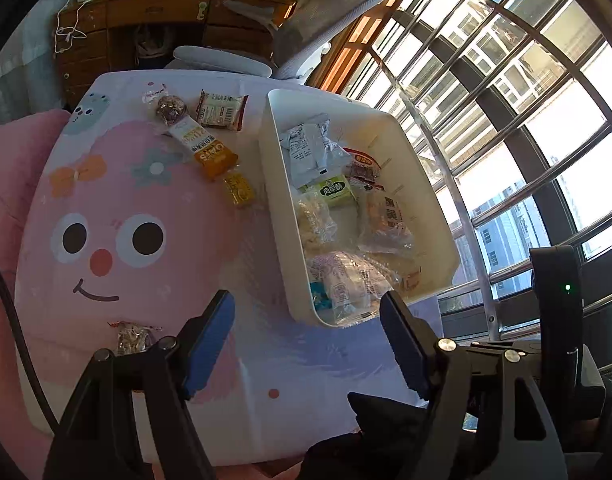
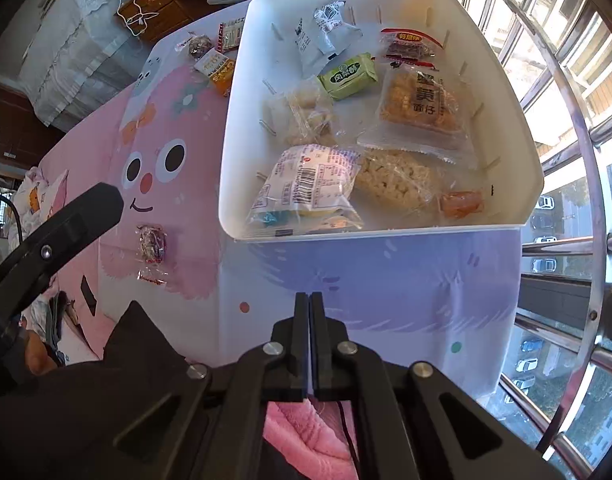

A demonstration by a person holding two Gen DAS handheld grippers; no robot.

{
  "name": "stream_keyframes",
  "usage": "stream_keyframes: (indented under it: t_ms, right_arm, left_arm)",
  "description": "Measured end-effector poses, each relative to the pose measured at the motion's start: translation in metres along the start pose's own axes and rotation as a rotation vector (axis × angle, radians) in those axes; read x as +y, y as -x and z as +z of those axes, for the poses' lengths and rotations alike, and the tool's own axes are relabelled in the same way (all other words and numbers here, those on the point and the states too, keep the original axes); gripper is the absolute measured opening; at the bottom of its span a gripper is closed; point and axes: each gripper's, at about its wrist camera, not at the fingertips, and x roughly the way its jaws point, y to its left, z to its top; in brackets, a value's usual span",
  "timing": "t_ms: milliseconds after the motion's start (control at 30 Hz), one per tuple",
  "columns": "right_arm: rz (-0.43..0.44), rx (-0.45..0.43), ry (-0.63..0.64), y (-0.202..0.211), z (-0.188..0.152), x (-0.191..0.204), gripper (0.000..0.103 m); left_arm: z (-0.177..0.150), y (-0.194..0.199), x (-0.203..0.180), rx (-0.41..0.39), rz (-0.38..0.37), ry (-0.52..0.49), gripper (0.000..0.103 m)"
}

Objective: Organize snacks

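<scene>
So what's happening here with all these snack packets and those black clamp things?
A person is sorting snacks off a cartoon-print table cover into a white bin, using a hand-held gripper in each hand. The bin already holds many packets. A few are still out on the cover: a nut candy near the front and a small cluster at the far end. The left gripper is open and empty; the right gripper is shut, holding nothing.

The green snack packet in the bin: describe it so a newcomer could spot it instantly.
Start at the white bin on the cartoon tablecloth. The green snack packet lies among the snacks in its far half, between a grey foil pouch and a large clear pack of orange pastry. It is the only light green, boxy wrapper there.
</scene>
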Motion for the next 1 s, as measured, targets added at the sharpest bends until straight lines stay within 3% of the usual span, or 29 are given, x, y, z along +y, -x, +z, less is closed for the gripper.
stream_keyframes:
  t_ms: [267,533,633,767,900,1000]
  right_arm:
    - [-0.003,-0.025,-0.161,-0.016,-0.020,0.049,0.001]
    - [-0.004,-0.111,-0.265,-0.033,-0.041,0.112,0.003]
    - [-0.006,-0.148,-0.309,-0.042,-0.048,0.129,0.009]
    - [-0.008,-0.182,-0.358,-0.053,-0.056,0.147,0.027]
    - [-0.011,-0.181,-0.374,-0.068,-0.060,0.162,0.041]
    - [-0.013,-0.176,-0.367,-0.079,-0.061,0.174,0.045]
  left_arm:
    - [-0.001,0.034,0.057,0.037,0.000,-0.087,0.076]
    - [0.001,0.062,0.113,0.077,-0.005,-0.191,0.079]
    - [0.003,0.066,0.132,0.100,-0.001,-0.235,0.079]
    - [0.009,0.068,0.151,0.126,-0.004,-0.285,0.080]
    - [0.019,0.065,0.161,0.151,-0.003,-0.335,0.082]
    - [0.027,0.060,0.163,0.171,0.001,-0.363,0.082]
